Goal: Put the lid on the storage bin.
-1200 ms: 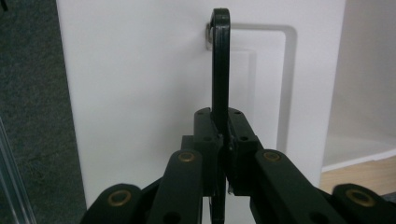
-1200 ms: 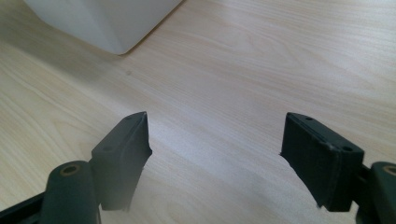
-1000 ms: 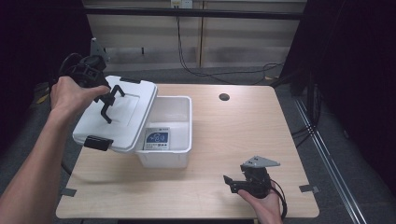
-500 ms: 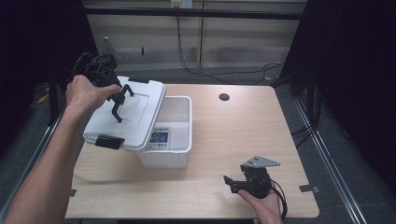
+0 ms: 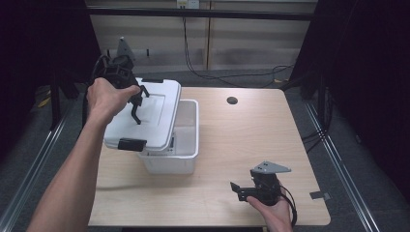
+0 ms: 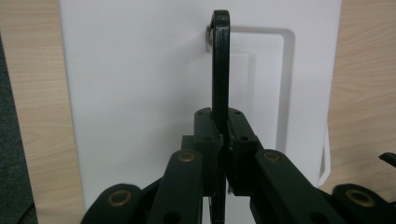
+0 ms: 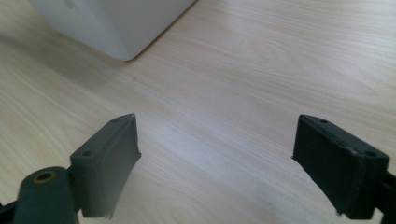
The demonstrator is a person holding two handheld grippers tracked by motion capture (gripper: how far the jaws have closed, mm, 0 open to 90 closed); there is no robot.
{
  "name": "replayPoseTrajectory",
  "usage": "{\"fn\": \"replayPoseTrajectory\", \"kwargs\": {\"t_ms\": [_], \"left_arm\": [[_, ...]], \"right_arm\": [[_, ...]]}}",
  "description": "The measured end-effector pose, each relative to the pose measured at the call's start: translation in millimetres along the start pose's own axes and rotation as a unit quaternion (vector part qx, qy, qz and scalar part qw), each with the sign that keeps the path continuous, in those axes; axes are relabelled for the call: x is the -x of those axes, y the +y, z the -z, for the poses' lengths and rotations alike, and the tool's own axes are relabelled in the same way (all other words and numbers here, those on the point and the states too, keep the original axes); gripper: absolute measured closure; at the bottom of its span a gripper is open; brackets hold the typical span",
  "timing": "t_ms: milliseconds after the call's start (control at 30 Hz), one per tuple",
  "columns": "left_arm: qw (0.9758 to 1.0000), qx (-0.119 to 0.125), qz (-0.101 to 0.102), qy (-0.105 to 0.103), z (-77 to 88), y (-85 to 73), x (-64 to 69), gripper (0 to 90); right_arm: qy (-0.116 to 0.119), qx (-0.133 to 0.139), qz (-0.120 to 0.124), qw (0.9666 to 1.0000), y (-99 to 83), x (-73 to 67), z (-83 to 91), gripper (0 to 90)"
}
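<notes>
One white bin (image 5: pixel 186 145) is sitting on the one tabletop (image 5: pixel 251 135), and one white lid (image 5: pixel 150 116) is hanging over it. The lid is carrying one black handle (image 6: pixel 220 56) on top and showing two black latches, one at its near edge (image 5: pixel 131 144) and one at its far edge (image 5: pixel 152 80). Two grippers are showing: the left gripper (image 5: pixel 137 107) and the right gripper (image 5: pixel 237 189). One dark round hole (image 5: pixel 232 100) is sitting in the tabletop's far part.
</notes>
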State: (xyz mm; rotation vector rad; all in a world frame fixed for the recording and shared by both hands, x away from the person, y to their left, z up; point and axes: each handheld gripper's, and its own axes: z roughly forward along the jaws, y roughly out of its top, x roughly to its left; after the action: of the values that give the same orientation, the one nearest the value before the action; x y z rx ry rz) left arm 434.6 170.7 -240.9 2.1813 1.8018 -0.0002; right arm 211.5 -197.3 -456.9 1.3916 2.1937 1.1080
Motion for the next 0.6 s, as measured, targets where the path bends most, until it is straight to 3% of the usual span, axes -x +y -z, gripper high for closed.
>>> {"fn": "replayPoseTrajectory", "kwargs": {"t_ms": [133,433,600], "left_arm": [[0.9999,-0.010,0.003,-0.003,-6.4,3.6,3.3,85.0],[0.9989,-0.007,0.046,-0.001,-18.6,7.8,13.8,85.0],[0.9988,-0.009,0.048,0.003,-22.4,8.6,14.6,85.0]], "right_arm": [[0.003,0.007,0.007,0.9999,1.1,-2.0,1.2,13.4],[0.004,0.008,0.006,0.9999,1.1,-1.0,2.1,13.4],[0.008,0.009,0.009,0.9999,0.6,-1.7,2.9,13.4]]}}
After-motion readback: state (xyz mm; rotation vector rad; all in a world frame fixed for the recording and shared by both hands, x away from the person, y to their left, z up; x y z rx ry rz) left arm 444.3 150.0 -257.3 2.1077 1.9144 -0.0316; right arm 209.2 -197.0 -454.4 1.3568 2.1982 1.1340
